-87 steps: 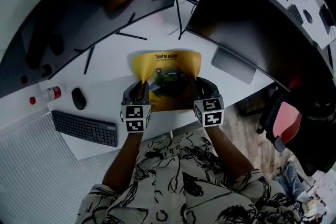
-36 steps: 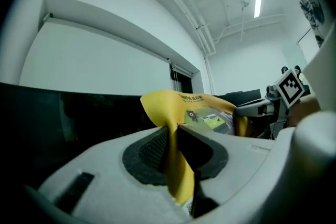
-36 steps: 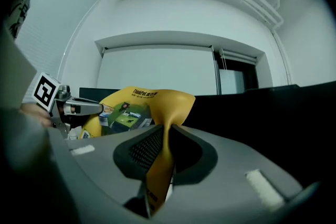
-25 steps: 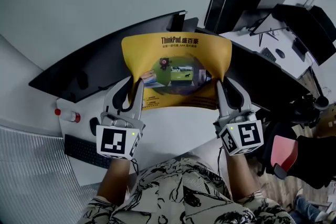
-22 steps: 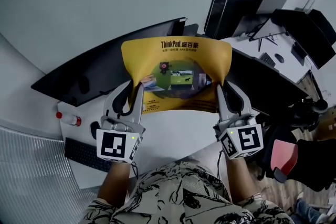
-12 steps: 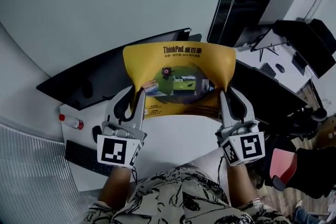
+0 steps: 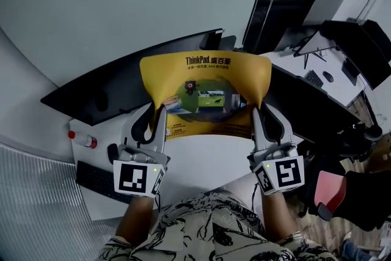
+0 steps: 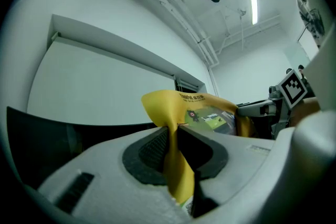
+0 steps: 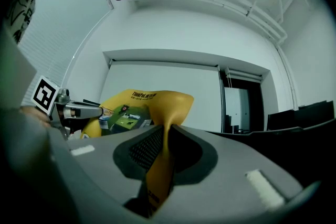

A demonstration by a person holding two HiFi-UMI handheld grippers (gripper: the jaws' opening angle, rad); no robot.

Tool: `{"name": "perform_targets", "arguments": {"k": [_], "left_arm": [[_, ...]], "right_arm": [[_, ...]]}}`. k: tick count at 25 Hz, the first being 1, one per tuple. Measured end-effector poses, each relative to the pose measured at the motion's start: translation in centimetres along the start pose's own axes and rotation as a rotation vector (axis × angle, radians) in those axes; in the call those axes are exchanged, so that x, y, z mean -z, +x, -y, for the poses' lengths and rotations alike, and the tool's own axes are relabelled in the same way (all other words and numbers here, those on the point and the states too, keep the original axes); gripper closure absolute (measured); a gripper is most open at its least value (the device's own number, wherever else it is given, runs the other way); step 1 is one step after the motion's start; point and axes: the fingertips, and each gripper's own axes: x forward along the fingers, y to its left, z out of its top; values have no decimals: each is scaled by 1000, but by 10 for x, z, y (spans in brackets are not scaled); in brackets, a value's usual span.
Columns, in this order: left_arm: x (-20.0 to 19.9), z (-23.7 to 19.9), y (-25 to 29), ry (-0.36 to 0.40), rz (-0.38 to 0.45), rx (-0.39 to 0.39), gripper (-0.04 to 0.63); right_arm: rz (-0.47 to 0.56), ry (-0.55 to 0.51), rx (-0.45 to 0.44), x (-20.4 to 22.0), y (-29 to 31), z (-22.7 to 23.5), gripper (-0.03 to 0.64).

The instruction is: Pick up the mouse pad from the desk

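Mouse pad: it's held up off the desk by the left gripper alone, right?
Not alone. The right gripper view shows the right gripper shut on the mouse pad too; with the left gripper, it holds it up off the desk.

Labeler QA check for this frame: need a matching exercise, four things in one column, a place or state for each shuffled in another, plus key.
1 mouse pad
2 left gripper
3 right gripper
4 bottle

A on the desk, red cap
B shut on the pad's right edge
C yellow, held up off the desk
D shut on the pad's left edge

Pairs: 1-C, 2-D, 3-B, 4-A
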Motion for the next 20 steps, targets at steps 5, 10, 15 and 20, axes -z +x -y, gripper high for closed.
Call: {"name": "perform_targets", "arguments": {"k": [5, 10, 15, 20], "left_arm": [[-1, 0, 0, 8, -3, -5, 526], [0, 0, 0, 9, 1, -2, 528], [0, 1, -1, 10, -1, -4, 528], [1, 1, 0, 6, -1, -8, 528]], "right_arm": [[-6, 2, -1, 2, 1, 0, 554], [-4, -2, 4, 3, 1, 0, 554], [-5, -15, -1, 1, 1, 0, 554], [-1, -6, -4, 1, 2, 1, 554]]}}
